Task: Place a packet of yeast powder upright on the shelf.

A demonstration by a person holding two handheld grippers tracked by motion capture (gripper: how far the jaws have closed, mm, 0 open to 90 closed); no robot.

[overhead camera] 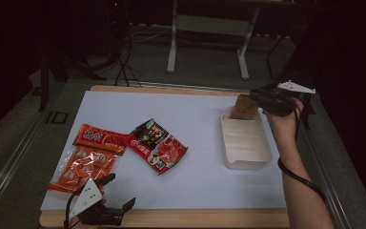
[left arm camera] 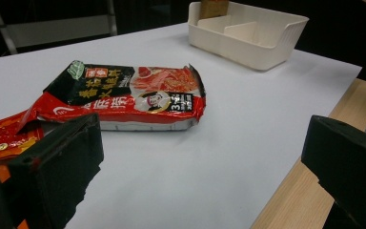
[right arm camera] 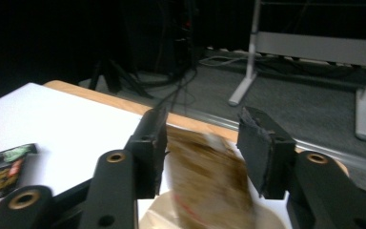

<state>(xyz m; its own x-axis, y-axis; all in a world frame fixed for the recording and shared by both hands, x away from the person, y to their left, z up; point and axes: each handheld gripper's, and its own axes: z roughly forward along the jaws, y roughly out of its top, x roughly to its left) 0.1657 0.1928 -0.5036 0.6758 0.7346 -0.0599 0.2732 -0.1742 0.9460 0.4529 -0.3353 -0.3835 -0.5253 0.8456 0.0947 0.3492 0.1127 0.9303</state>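
Now we are looking at a white table [overhead camera: 181, 114] with a cream divided tray [overhead camera: 246, 145] sitting at its right side. Our right gripper [overhead camera: 262, 98] is hovering over the tray's far end, jaws parted around a brown packet [overhead camera: 244, 108] standing there. Left of centre a red-and-black packet [overhead camera: 157, 145] is lying flat, orange packets [overhead camera: 88, 155] beside it. Our left gripper [overhead camera: 112, 193] is resting at the near left edge, jaws spread wide.

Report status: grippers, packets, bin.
Left gripper open, idle near table edge. Right gripper at brown packet standing in bin; grip unclear. Three packets on table, nothing blocking.
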